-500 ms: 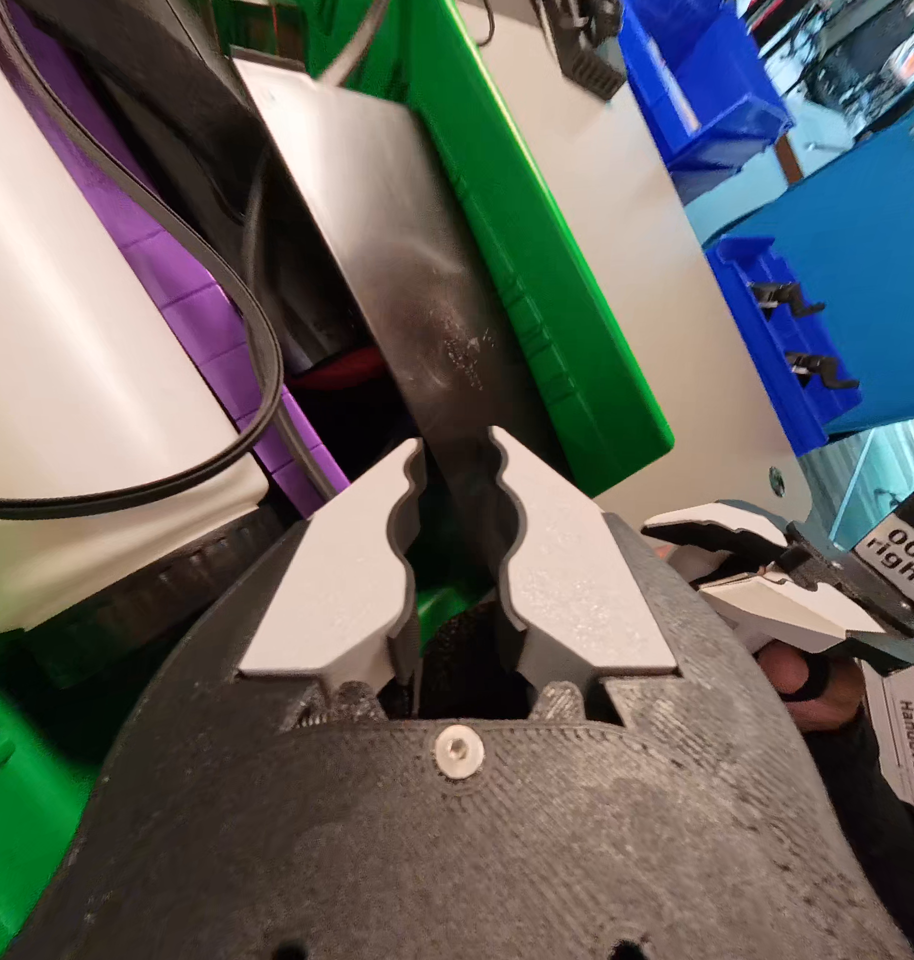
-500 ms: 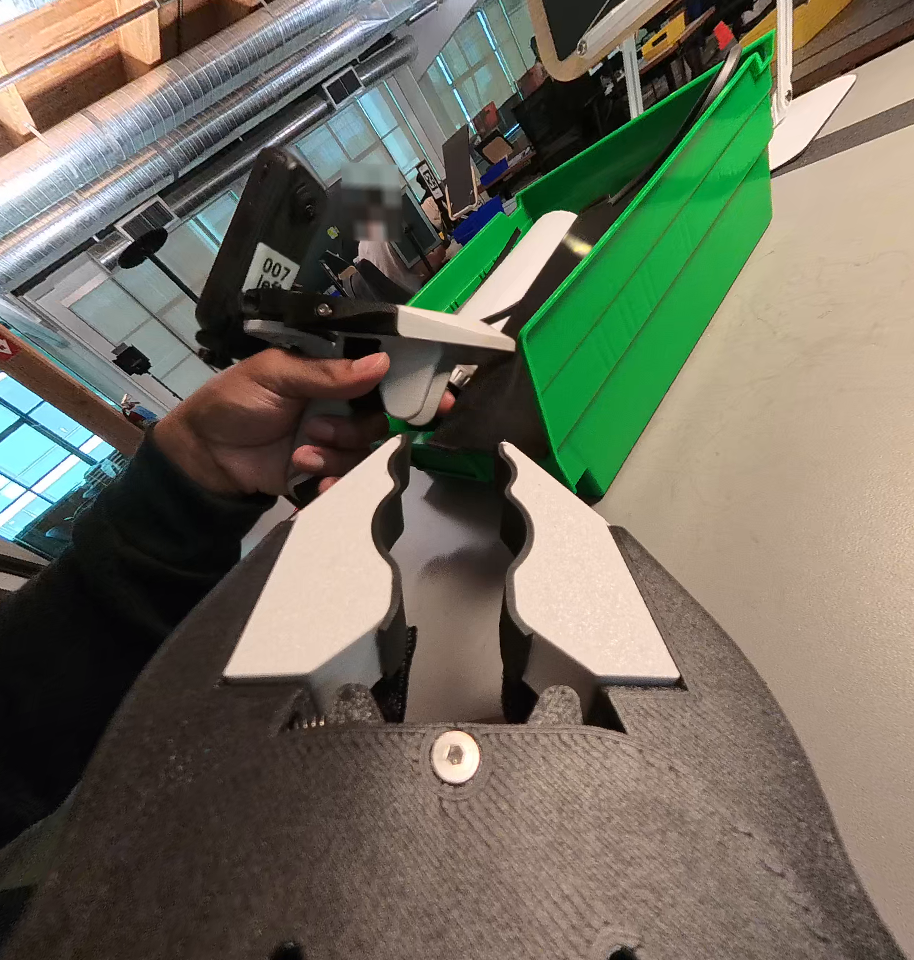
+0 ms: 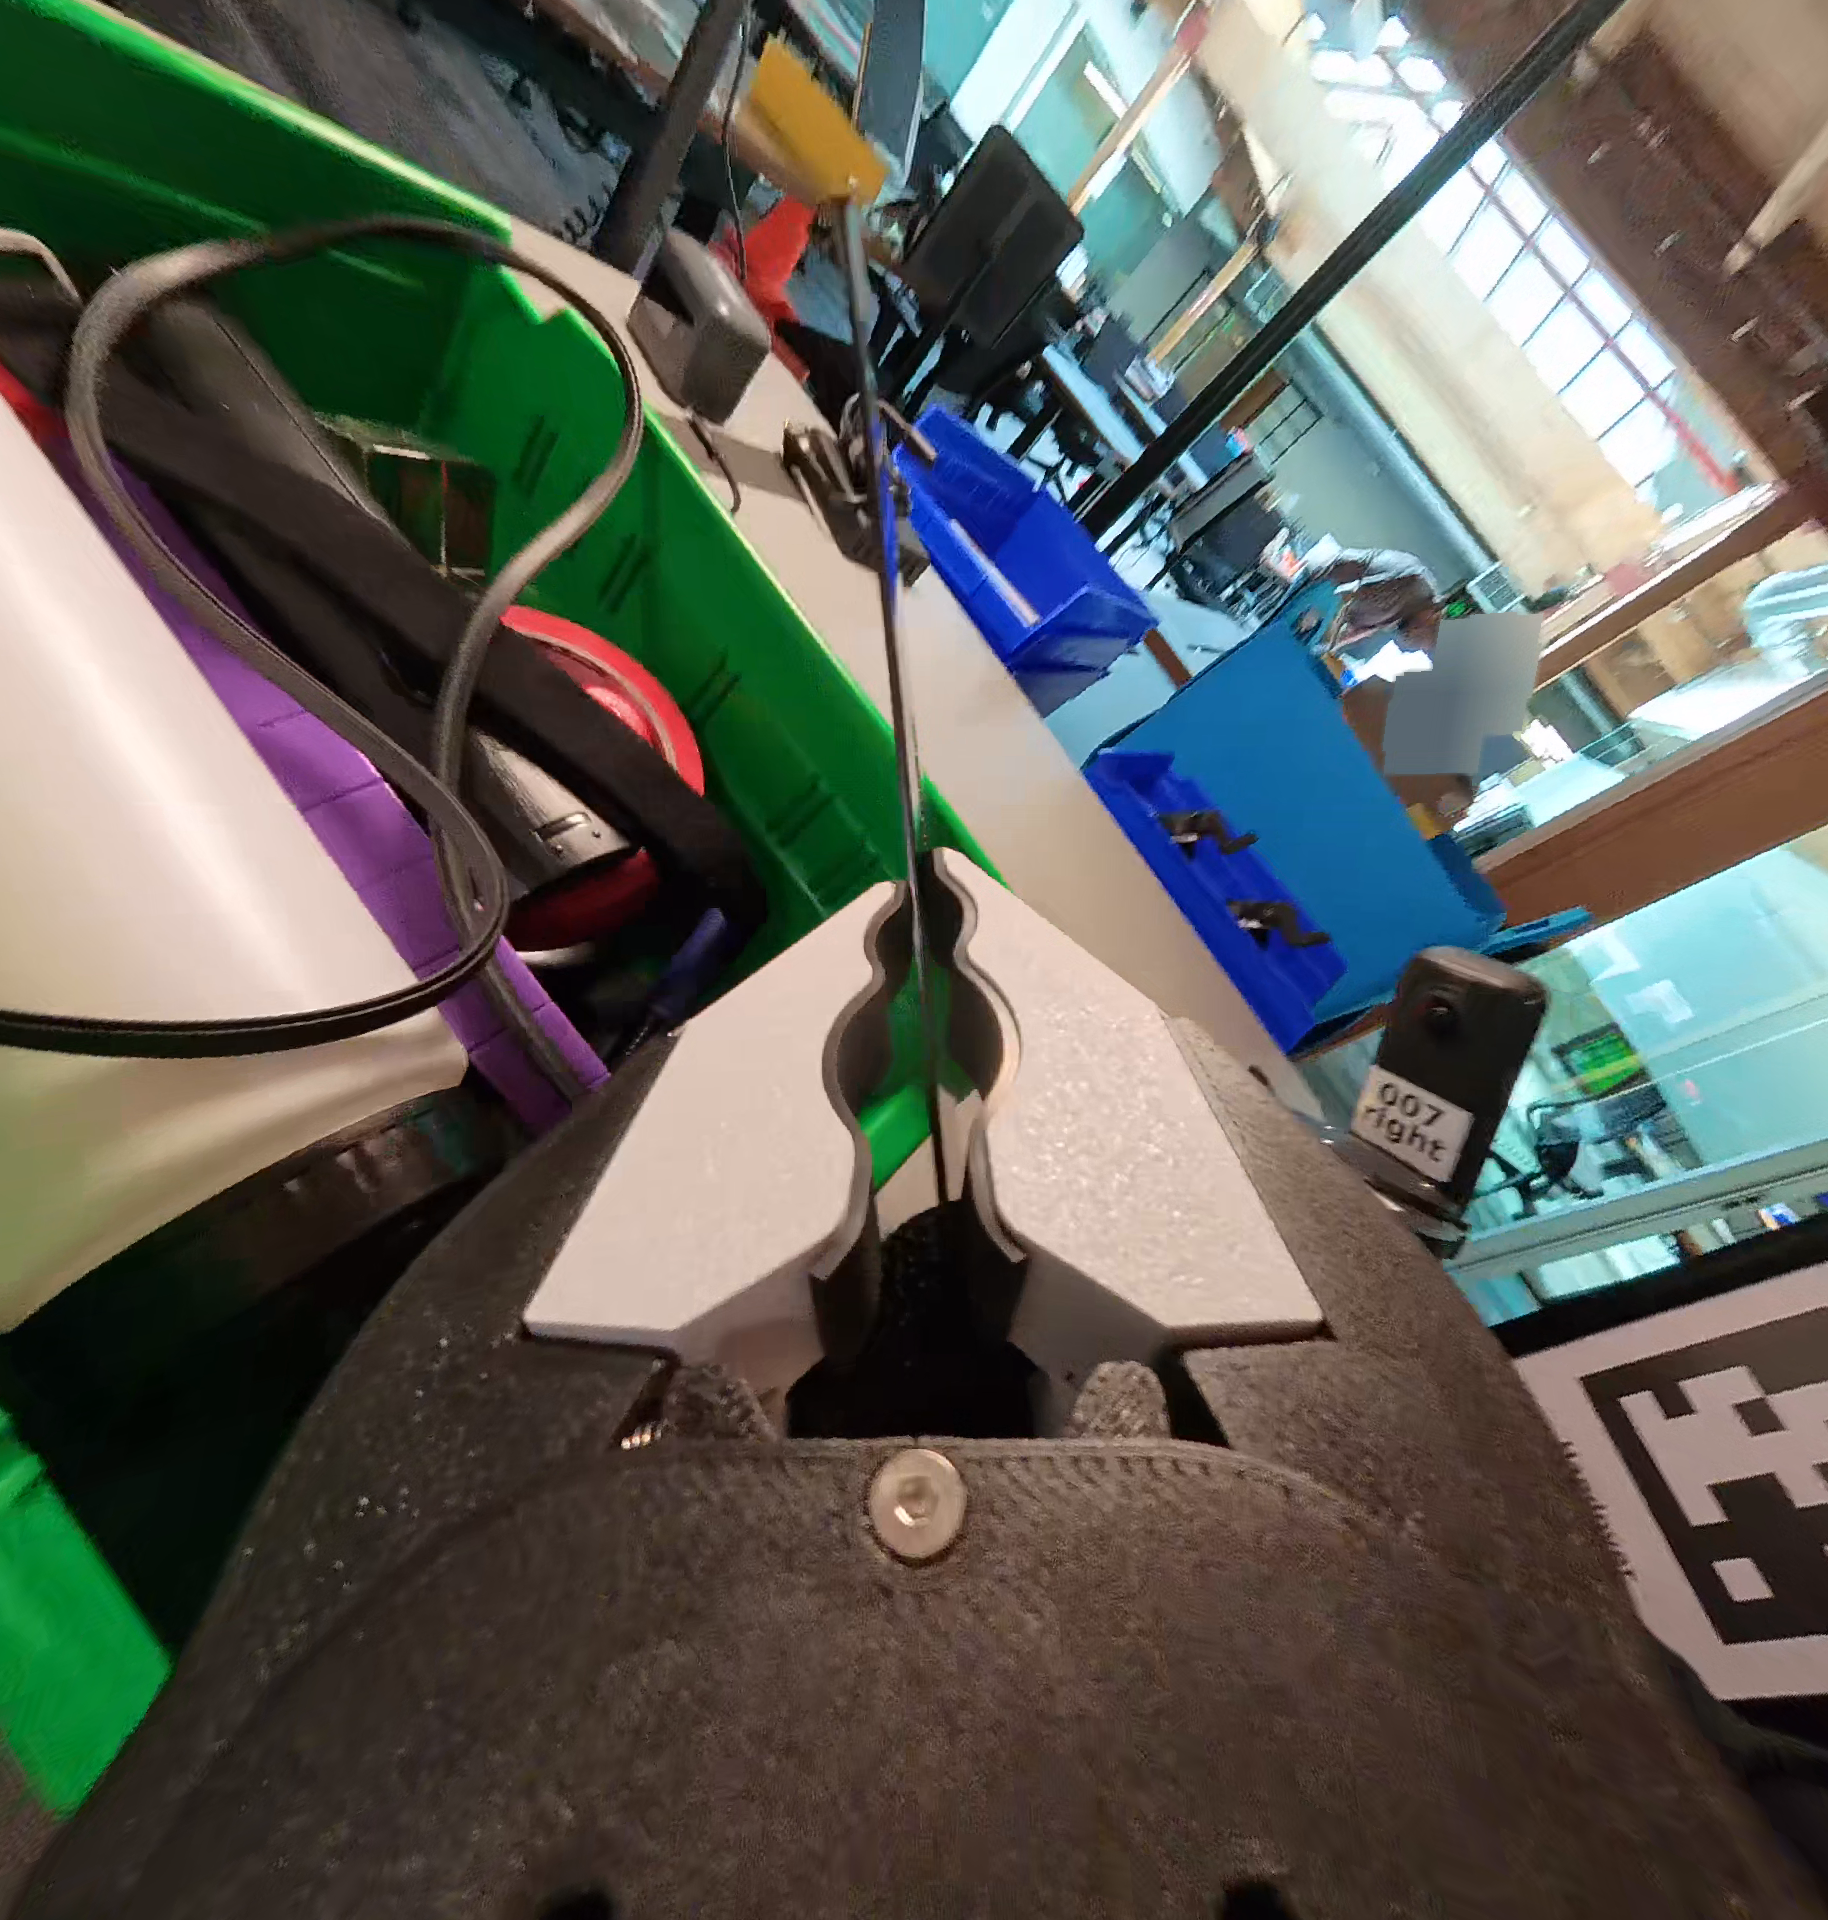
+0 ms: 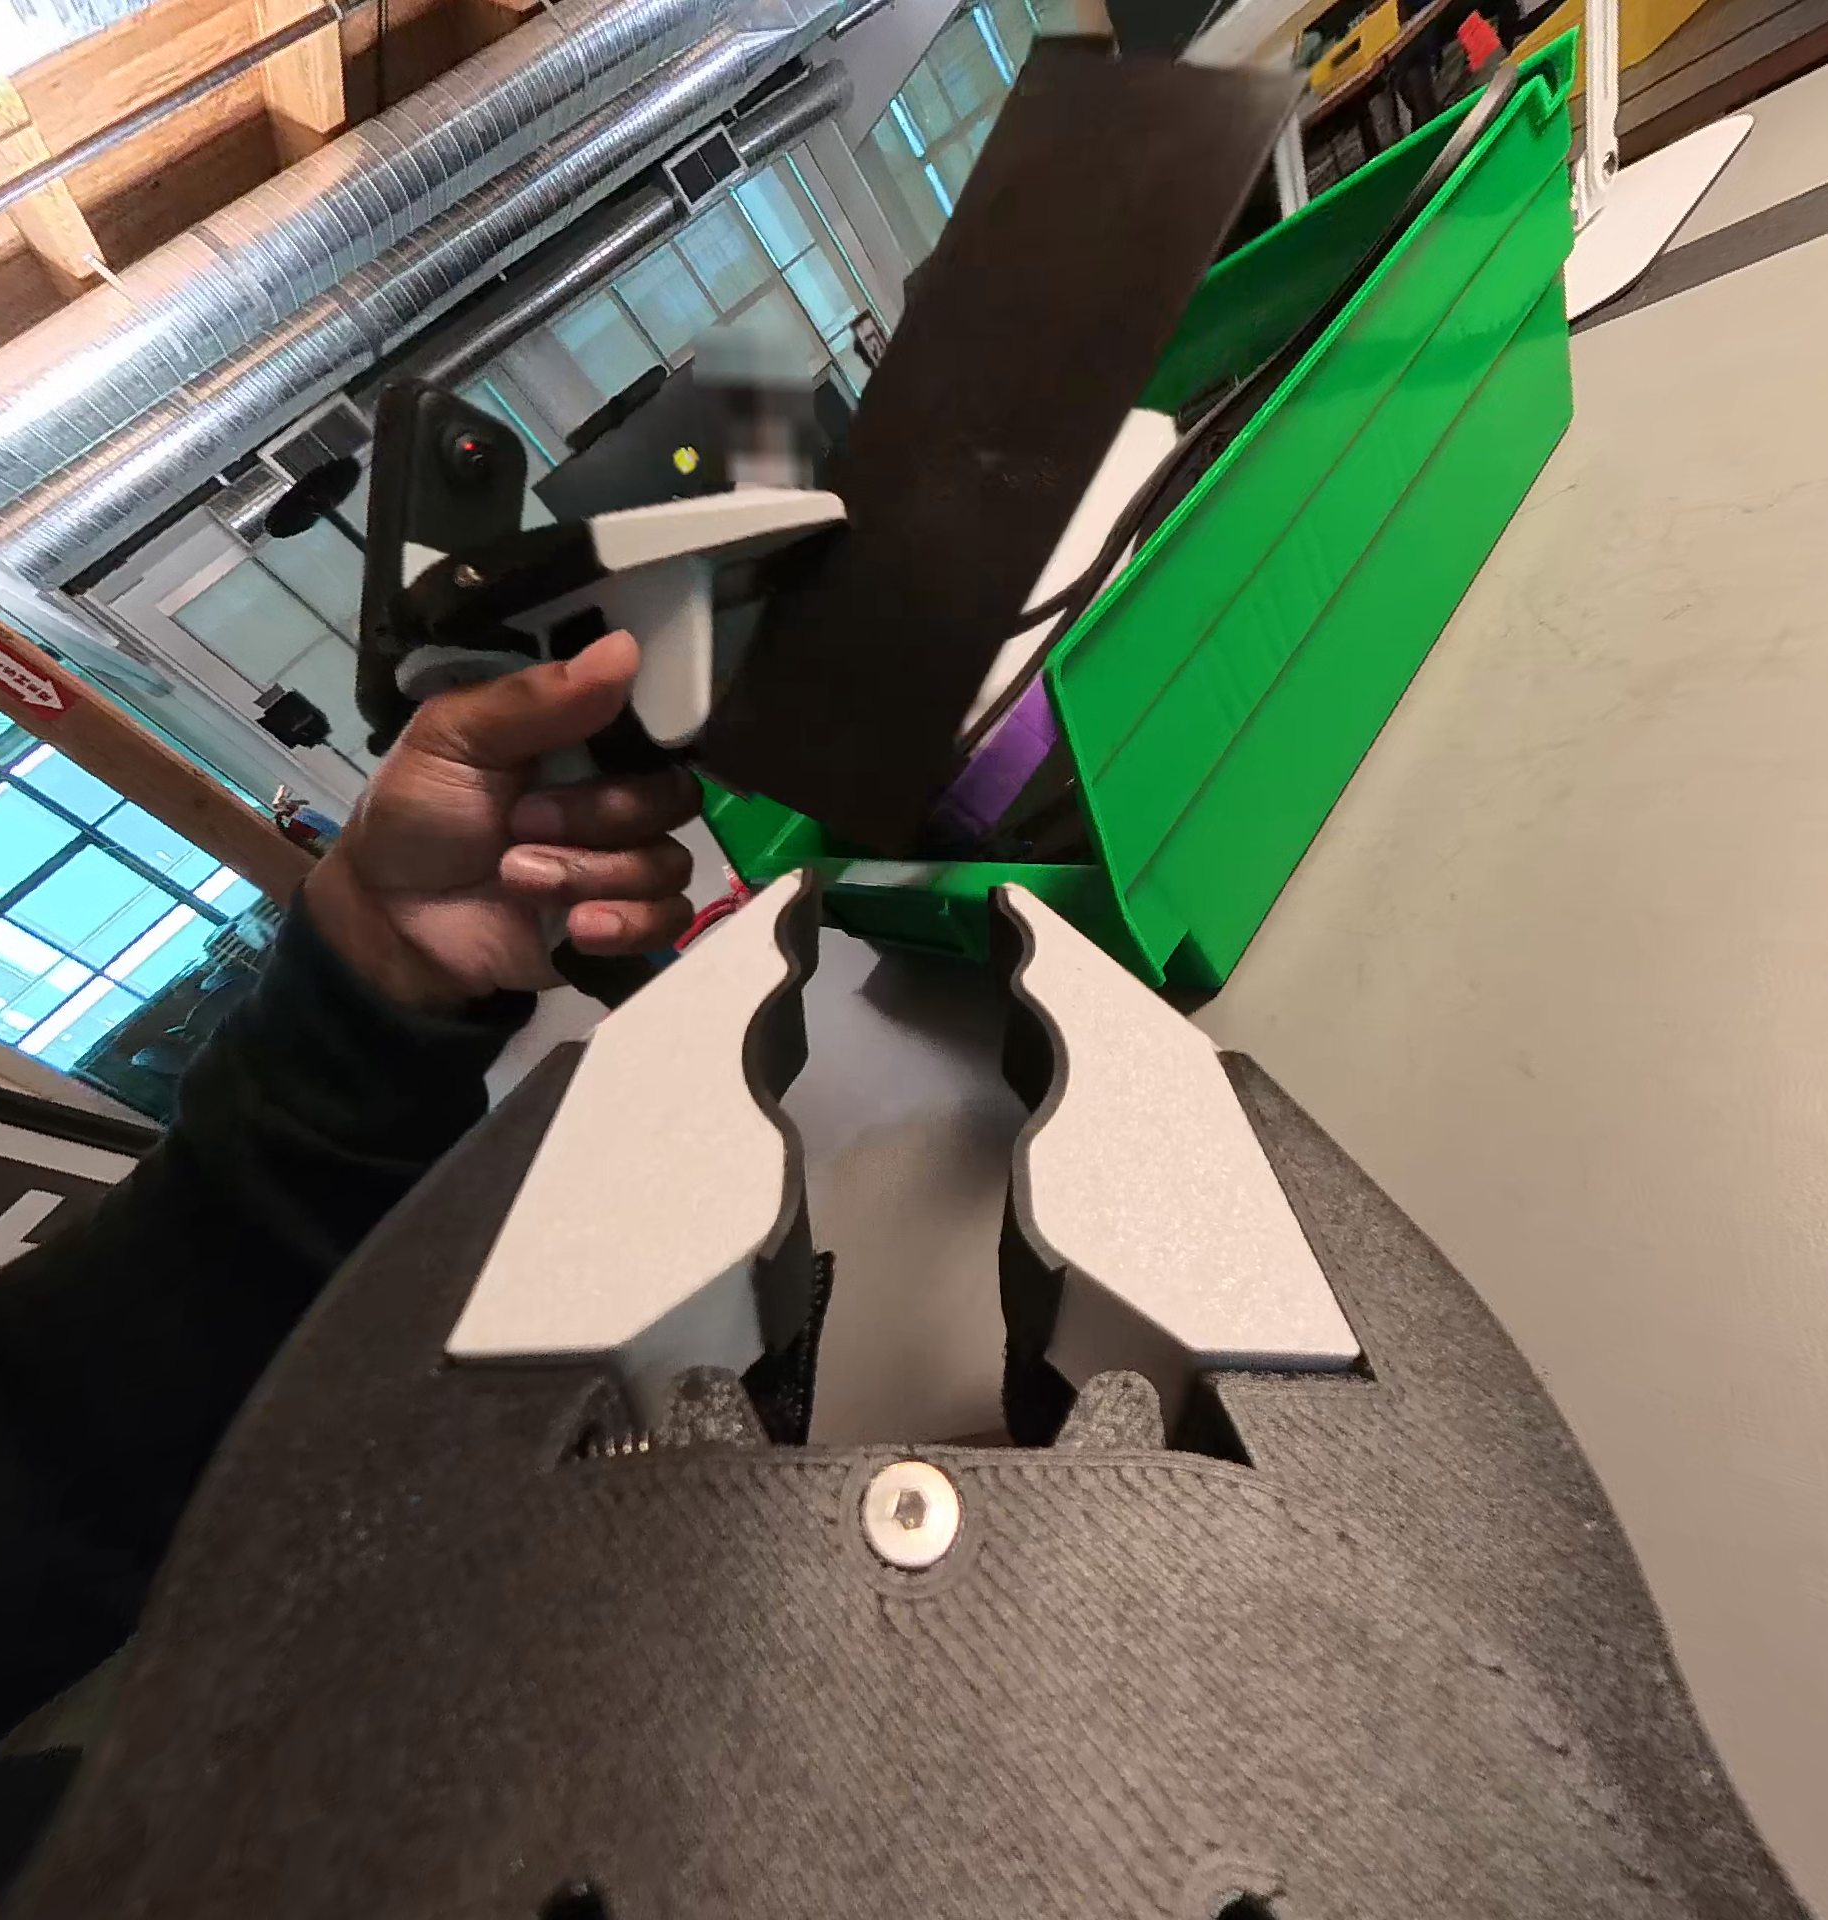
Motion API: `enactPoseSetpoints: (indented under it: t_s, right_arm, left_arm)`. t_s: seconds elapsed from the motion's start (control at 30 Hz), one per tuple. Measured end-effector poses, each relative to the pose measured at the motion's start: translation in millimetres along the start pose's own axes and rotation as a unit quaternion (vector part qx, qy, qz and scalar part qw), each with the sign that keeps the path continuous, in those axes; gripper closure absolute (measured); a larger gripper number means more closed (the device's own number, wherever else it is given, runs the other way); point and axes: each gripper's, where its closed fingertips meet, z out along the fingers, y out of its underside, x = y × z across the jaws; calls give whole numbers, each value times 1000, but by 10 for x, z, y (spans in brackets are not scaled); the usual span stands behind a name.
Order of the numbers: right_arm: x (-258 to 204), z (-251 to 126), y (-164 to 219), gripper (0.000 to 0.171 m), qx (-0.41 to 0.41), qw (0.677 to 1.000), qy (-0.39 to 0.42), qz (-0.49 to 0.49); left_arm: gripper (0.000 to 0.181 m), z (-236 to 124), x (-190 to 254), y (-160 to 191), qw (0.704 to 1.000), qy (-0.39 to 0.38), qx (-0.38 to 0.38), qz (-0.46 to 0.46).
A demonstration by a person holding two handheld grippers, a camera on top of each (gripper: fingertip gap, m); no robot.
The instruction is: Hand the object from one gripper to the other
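Since half a second ago we have lifted the thin black sheet [image 4: 1003, 436] clear of the green bin [image 4: 1336, 665]; our left gripper [image 3: 925, 883] pinches it edge-on toward 12 o'clock. Our right gripper [image 4: 905, 904] gapes empty over the pale matte table [image 4: 1637, 935]. Ribbed silver ducts [image 4: 297, 260] cross at 11 o'clock. A small white label [image 3: 1409, 1127] sits at 3 o'clock.

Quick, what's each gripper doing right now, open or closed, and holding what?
Left gripper: closed on the thin black sheet, lifted above the green bin.
Right gripper: open, holding nothing.
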Motion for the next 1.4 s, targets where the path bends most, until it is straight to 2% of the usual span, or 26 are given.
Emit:
enactPoseSetpoints:
  t_s: [0.37,0.67,0.8,1.07,1.23,1.4]
  right_arm:
    - [182,2,-177,137,-6,999,-3,-46]
    - [307,-3,-179,133,-39,999,-29,-8]
    - [279,45,-133,132,-56,998,-29,-28]
    - [213,-26,-155,133,-38,996,-14,-77]
    - [172,-99,-202,133,-12,996,-6,-93]
    - [197,-111,-217,133,-7,996,-2,-86]
  left_arm:
    - [179,-833,-167,-596,995,36,94,-1]
    - [179,-1190,-700,-938,990,69,120,-36]
    - [179,-1385,-878,-1040,986,71,146,-47]
    - [179,-1611,-1232,-912,979,33,172,-101]
    - [179,-1508,-1151,-885,985,11,151,-79]
    - [179,-1363,-1459,-702,988,-56,110,-95]
